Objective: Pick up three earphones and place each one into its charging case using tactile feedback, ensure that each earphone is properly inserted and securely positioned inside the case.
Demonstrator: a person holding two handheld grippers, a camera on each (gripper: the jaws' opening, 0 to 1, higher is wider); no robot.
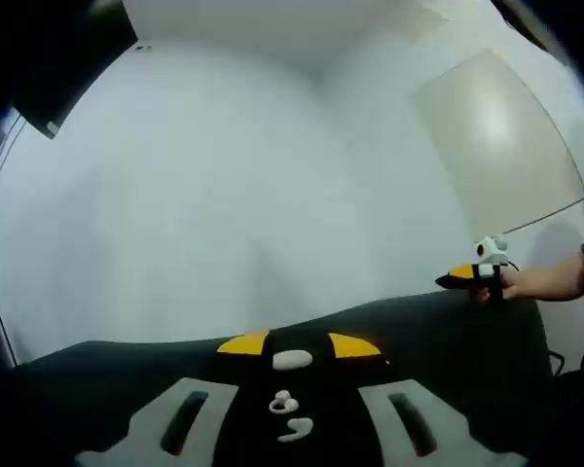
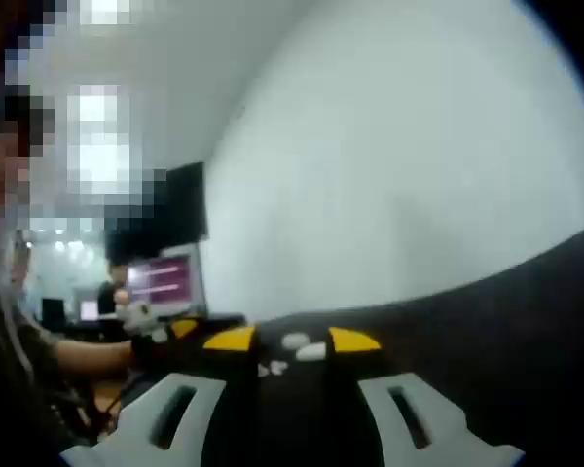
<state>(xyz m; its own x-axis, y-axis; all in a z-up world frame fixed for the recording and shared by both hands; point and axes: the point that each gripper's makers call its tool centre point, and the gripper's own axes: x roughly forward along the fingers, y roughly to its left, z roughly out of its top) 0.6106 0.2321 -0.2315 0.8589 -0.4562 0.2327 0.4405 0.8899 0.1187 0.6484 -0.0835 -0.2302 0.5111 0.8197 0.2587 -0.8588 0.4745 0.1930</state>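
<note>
Three small white pieces lie on the black table (image 1: 448, 331). In the left gripper view a rounded, pebble-like case (image 1: 292, 360) sits farthest out, level with the yellow jaw tips; nearer the camera lie a knobbly earphone (image 1: 282, 401) and a curved, comma-shaped earphone (image 1: 295, 427), close to each other but apart. All are glossy white and too small to make out finer detail. The left gripper (image 1: 299, 345) has its jaws spread wide, holding nothing, and the white pieces lie in the gap between them on the table; I cannot tell whether the tips touch the cloth. The right gripper (image 2: 292, 340) likewise stands wide open and empty, and in its view two blurred white lumps (image 2: 304, 346) lie between its yellow tips with a smaller white piece (image 2: 272, 369) just nearer. That gripper also shows at the far table edge in the left gripper view, held by a hand (image 1: 535, 284). A monitor (image 2: 163, 283) glows in the background.
</note>
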